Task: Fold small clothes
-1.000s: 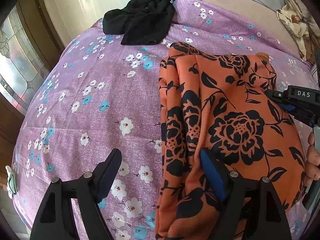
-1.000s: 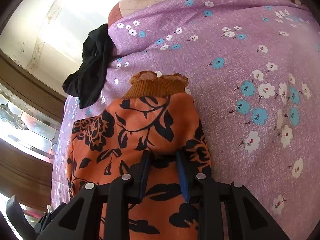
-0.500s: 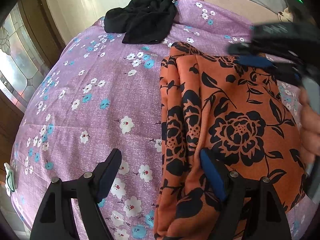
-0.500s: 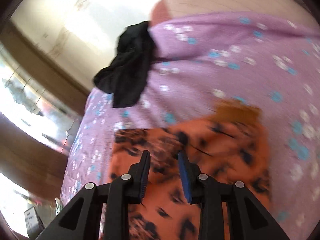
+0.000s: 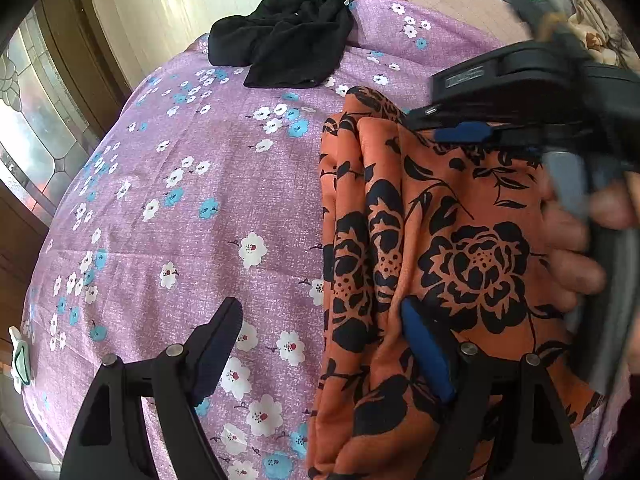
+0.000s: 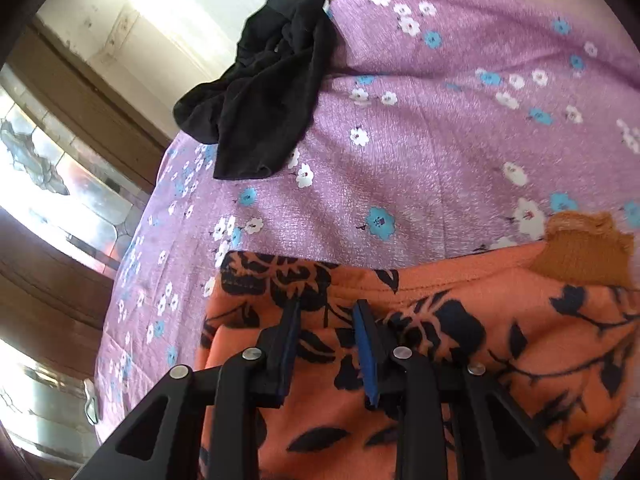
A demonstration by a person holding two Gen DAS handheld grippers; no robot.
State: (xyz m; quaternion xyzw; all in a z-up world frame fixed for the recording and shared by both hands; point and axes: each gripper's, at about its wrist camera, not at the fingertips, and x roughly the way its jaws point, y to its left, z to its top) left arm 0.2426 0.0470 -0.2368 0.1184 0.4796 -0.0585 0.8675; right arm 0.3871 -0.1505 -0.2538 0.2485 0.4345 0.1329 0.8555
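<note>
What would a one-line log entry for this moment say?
left fingers: open, straddling orange floral garment edge | right fingers: narrow gap, above garment, nothing gripped

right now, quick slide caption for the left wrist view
Open left claw straddles the edge of the folded orange floral garment on a purple flowered sheet.
</note>
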